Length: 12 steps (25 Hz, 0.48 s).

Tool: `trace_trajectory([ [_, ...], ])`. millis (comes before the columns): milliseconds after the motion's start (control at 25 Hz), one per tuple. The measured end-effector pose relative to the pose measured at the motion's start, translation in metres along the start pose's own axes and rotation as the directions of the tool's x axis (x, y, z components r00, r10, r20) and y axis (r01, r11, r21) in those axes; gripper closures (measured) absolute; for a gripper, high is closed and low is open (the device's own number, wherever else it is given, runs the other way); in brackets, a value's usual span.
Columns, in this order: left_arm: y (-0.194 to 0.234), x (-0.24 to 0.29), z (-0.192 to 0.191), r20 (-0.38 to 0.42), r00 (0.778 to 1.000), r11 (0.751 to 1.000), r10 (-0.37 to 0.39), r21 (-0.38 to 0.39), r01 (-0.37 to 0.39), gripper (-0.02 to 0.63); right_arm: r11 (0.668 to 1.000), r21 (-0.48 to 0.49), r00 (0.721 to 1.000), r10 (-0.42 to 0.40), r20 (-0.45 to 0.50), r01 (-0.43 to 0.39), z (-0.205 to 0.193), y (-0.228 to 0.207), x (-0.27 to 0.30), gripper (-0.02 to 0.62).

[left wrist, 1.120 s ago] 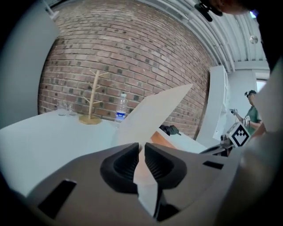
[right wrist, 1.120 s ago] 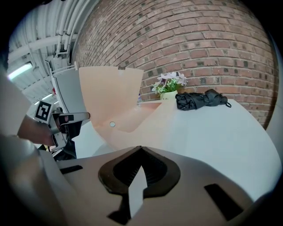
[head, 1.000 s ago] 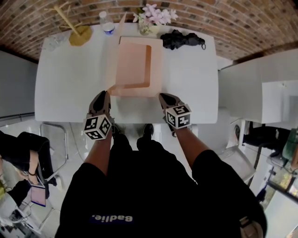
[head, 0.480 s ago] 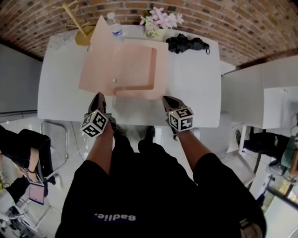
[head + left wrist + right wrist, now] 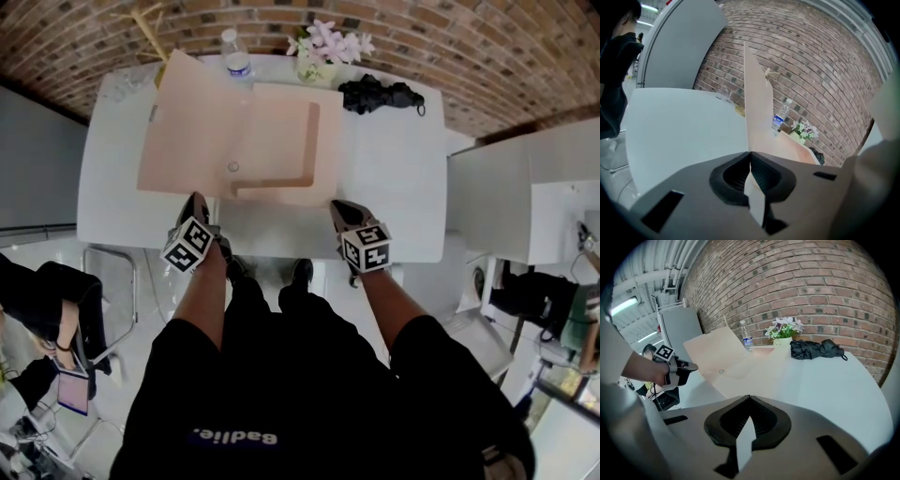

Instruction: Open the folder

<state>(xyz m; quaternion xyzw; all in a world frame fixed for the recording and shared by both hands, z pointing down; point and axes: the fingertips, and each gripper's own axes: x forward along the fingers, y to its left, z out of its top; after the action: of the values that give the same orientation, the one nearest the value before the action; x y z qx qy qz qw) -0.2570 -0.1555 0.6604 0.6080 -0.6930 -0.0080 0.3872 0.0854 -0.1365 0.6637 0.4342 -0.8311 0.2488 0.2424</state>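
Folder (image 5: 281, 141) sits at mid-table, spine running away from me, and it is largely open. The cover (image 5: 192, 122) is swung over to the left. From the right gripper view it does not lie flat; it slopes up off the table (image 5: 394, 187).

Left gripper (image 5: 194, 202): jaws pinched together at the cover's near edge. In its own view the sheet runs edge-on straight out of the tips, so I read it as gripping the cover.

Right gripper (image 5: 340, 208): jaws closed on nothing, hovering over the near table edge just right of the folder.

I judge the opening mostly done. What is left is to lay the cover down flat and let go. The inside shows a darker L-shaped pocket strip and a small round snap (image 5: 232, 167).

Surface: white table, smooth, mostly bare. Along the far edge stand a water bottle (image 5: 236, 56), a pot of pink flowers (image 5: 328, 45) and a folded black umbrella (image 5: 380, 94).

Room: brick wall (image 5: 422, 37) behind, white cabinets (image 5: 525, 187) to the right, pale floor, and another person (image 5: 42, 319) low at the left.
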Motion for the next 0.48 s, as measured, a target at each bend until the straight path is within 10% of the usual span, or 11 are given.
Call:
trace_trajectory([
  [480,0.033,0.020,-0.012,-0.172,0.971,0.984,0.169,0.080,-0.157,0.581,1.000,-0.031,1.000,-0.001,-0.026,0.000,-0.001,0.002,0.001,0.568],
])
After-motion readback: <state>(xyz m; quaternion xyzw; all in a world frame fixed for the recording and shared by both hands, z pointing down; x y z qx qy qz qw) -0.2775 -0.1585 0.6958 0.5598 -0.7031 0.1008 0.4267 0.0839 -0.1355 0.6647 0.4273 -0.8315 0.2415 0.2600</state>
